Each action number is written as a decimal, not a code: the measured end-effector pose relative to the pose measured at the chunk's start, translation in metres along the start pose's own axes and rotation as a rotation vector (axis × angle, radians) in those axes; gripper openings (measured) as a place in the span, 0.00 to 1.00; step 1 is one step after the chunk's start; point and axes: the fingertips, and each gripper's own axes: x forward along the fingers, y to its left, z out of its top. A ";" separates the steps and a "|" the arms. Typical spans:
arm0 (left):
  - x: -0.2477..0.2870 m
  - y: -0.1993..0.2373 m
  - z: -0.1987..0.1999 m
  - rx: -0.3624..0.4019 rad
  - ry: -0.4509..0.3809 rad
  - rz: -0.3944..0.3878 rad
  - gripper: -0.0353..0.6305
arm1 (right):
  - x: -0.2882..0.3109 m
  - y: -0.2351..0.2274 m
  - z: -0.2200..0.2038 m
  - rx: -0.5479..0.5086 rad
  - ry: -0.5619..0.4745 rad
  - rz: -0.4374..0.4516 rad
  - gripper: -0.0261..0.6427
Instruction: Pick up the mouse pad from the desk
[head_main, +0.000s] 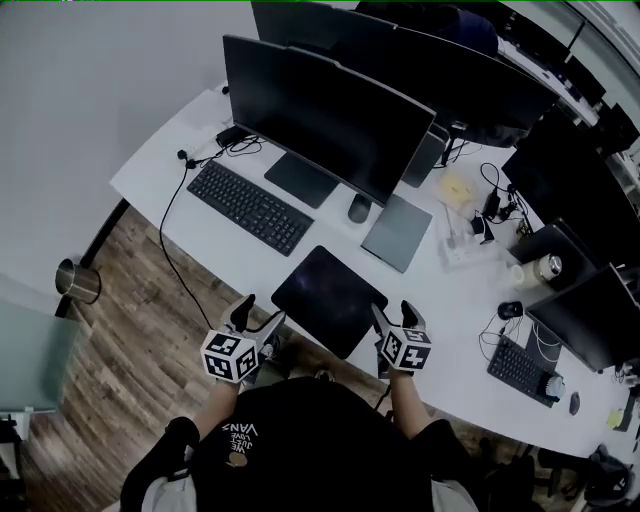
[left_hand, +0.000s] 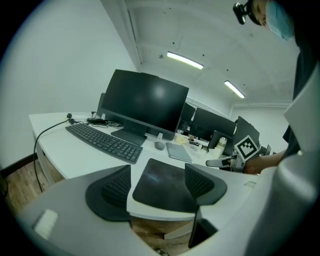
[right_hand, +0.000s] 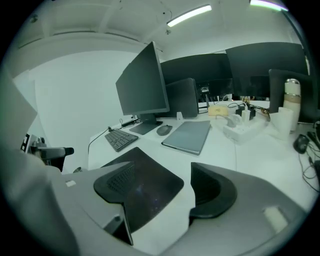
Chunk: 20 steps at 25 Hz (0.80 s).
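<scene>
Mouse pad (head_main: 330, 298) is lying flat on the desk (head_main: 190, 170), dark and square, at the near edge, in front of the monitor (head_main: 325, 115) and beside the keyboard (head_main: 250, 207); it is sitting between my two claws and is not lifted.

Left gripper (head_main: 262, 310) is hovering just off the desk edge by the pad's near left corner; its jaws are standing apart with nothing held, the pad showing beyond the gap in the left gripper view (left_hand: 167, 182).

Right gripper (head_main: 393, 308) is hovering at the pad's near right side; its jaws are likewise spread and empty; in the right gripper view its left jaw is overlapping the pad (right_hand: 145, 185), but I cannot tell whether it is touching.

Step in hand, as I judge it: the approach; no grasp is made yet. The next move is calling for one jaw slid under the pad's near edge and the other brought down on top, then a pinch and a lift; the pad is looking thin and likely limp, so I am expecting it to droop from a one-corner hold.

Writing: the shirt below is carrying upside-down lettering that appears to read VANS, with smaller lines I cannot read; the cubes are bearing square markers only; no brand is legible on monitor or keyboard.
</scene>
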 end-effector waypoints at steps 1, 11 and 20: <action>0.007 0.004 0.000 0.005 0.019 -0.005 0.53 | 0.005 -0.004 -0.003 0.001 0.011 -0.017 0.55; 0.048 0.025 -0.022 0.040 0.205 -0.091 0.53 | 0.045 -0.020 -0.027 -0.002 0.085 -0.111 0.55; 0.053 0.033 -0.038 0.042 0.282 -0.093 0.53 | 0.066 -0.021 -0.042 -0.051 0.166 -0.134 0.53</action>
